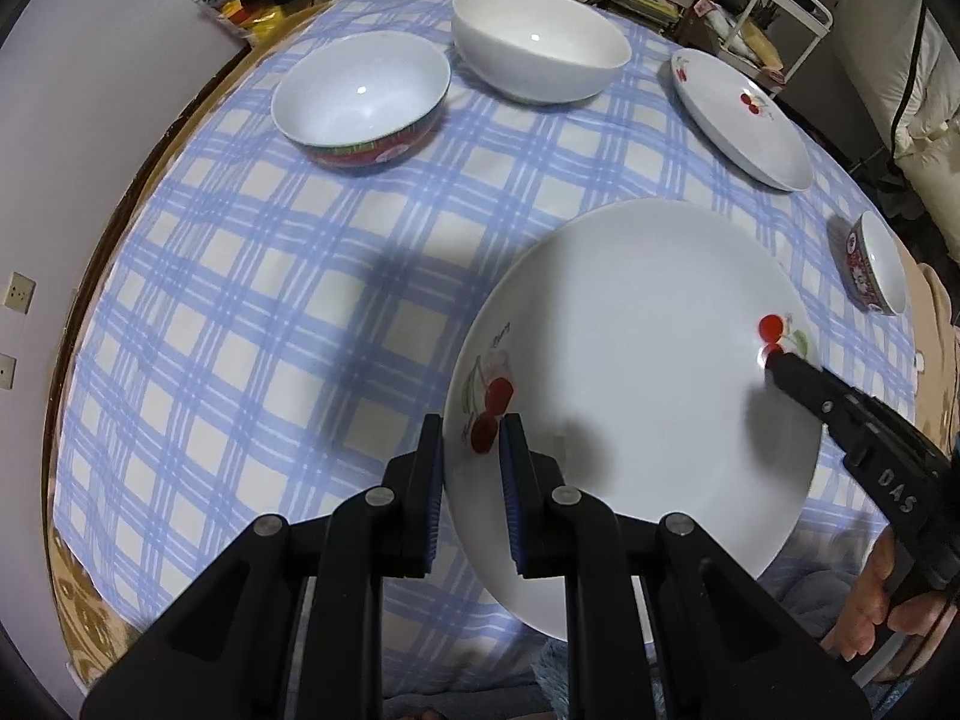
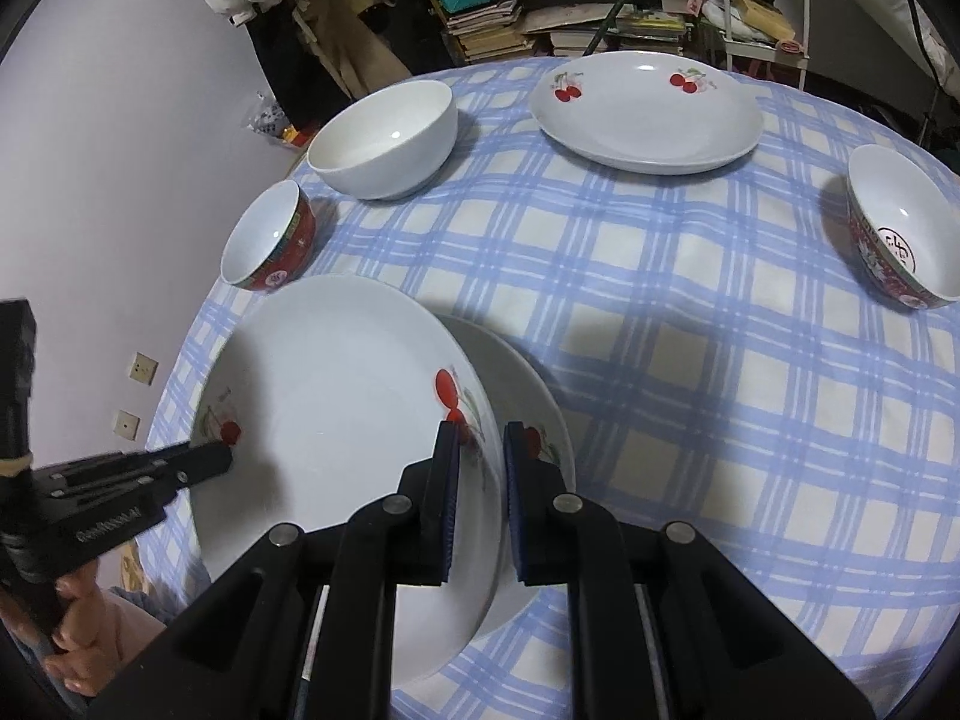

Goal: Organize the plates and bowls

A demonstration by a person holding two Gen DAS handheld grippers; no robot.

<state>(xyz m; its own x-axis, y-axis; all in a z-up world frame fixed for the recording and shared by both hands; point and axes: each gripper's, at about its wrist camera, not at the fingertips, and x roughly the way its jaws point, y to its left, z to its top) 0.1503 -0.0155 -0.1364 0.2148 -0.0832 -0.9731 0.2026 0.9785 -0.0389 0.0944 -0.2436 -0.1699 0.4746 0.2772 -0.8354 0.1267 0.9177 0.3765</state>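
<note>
A large white cherry plate [image 1: 630, 372] hangs over the checked tablecloth, held by both grippers at opposite rims. My left gripper [image 1: 471, 450] is shut on its near-left rim beside a cherry print. My right gripper [image 2: 480, 450] is shut on the opposite rim; in the left wrist view the right gripper [image 1: 774, 363] reaches in from the right. In the right wrist view the held plate [image 2: 336, 408] is tilted, and the left gripper [image 2: 222, 457] bites its far edge. A second cherry plate [image 2: 534, 414] lies on the cloth just under it, mostly hidden.
On the table stand a red-patterned bowl [image 1: 360, 102], a plain white bowl [image 1: 540, 48], a third cherry plate [image 1: 744, 120] and a small red bowl [image 1: 879, 264]. A person's hand [image 1: 888, 594] holds the right gripper. Shelves with books stand behind the table.
</note>
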